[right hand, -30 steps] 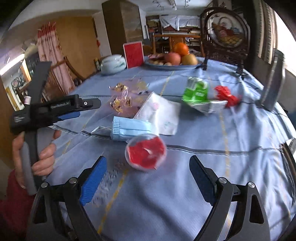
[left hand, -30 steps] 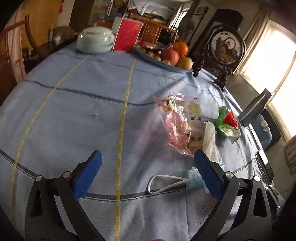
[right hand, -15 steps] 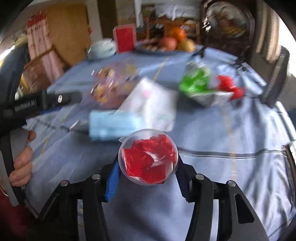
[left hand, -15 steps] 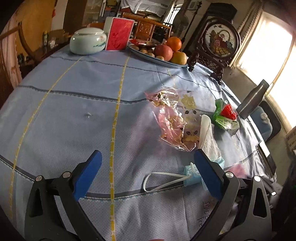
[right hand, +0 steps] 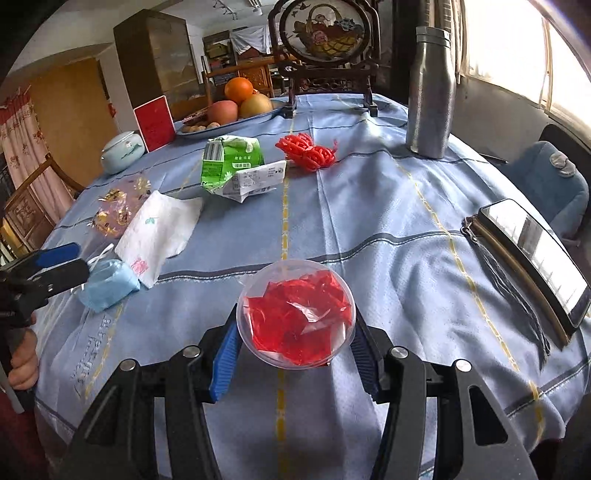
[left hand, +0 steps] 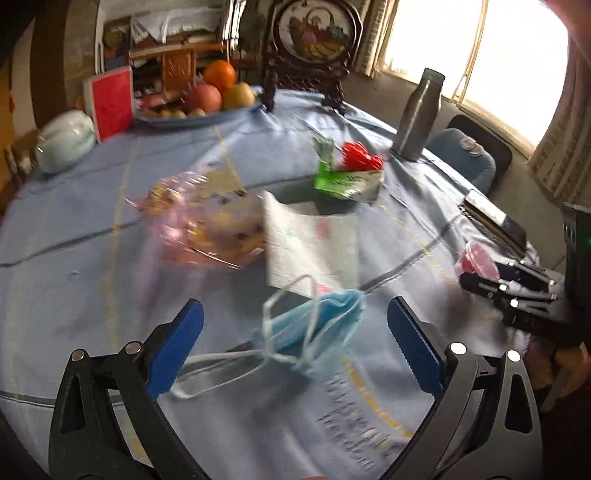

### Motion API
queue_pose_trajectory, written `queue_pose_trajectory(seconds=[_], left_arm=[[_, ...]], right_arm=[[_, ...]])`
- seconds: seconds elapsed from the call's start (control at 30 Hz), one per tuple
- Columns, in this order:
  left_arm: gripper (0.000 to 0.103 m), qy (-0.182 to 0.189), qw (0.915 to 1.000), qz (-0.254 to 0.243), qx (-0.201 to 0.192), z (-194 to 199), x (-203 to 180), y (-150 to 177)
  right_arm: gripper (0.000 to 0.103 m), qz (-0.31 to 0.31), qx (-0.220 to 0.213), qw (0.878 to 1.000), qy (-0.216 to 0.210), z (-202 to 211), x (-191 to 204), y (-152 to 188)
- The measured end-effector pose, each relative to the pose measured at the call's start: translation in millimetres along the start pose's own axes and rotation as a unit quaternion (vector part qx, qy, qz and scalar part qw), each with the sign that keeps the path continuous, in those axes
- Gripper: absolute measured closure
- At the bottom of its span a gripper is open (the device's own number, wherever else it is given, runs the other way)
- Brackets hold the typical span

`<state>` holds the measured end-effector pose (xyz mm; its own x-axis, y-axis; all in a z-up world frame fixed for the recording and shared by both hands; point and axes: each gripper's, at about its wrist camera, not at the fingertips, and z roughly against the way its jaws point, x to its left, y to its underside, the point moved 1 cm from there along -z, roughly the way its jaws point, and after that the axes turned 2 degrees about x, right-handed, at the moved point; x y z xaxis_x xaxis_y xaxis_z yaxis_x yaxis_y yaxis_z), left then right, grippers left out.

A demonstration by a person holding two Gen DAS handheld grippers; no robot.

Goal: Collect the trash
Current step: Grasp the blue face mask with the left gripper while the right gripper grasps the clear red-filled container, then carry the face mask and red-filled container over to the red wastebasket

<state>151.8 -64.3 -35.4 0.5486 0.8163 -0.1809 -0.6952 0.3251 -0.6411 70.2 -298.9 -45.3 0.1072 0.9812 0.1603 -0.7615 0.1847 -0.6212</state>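
My right gripper (right hand: pixel 293 349) is shut on a clear plastic cup with red wrapper inside (right hand: pixel 295 312), held above the blue tablecloth; the cup also shows in the left wrist view (left hand: pixel 478 258). My left gripper (left hand: pixel 295 345) is open, its jaws on either side of a crumpled blue face mask (left hand: pixel 317 332) that also shows in the right wrist view (right hand: pixel 109 282). Beyond the mask lie a white napkin (left hand: pixel 310 243), a pink candy bag (left hand: pixel 207 229), a green carton (right hand: pixel 232 166) and a red net (right hand: pixel 306 149).
A steel bottle (right hand: pixel 430 92), a fruit plate (right hand: pixel 225 110), a red card (right hand: pixel 155 122), a white lidded jar (right hand: pixel 122 151) and a framed ornament (right hand: pixel 325 33) stand at the far side. A phone with wallet (right hand: pixel 532 258) lies at the right edge.
My right gripper closed on the plastic cup and lifted it off the cloth. My left gripper swung right and forward, so the mask now sits between its open jaws.
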Motion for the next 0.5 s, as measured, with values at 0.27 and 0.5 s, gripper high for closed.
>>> queue_pose_trajectory(seconds=[0.27, 0.5], left_arm=[[0.047, -0.006, 0.9988, -0.025, 0.041, -21, -12, 3], [0.063, 0.009, 0.9989, -0.024, 0.039, -12, -21, 13]], right_arm=[[0.048, -0.006, -0.001, 1.0, -0.014, -3, -1, 2], [0.037, -0.012, 0.002, 1.0, -0.015, -7, -2, 3]])
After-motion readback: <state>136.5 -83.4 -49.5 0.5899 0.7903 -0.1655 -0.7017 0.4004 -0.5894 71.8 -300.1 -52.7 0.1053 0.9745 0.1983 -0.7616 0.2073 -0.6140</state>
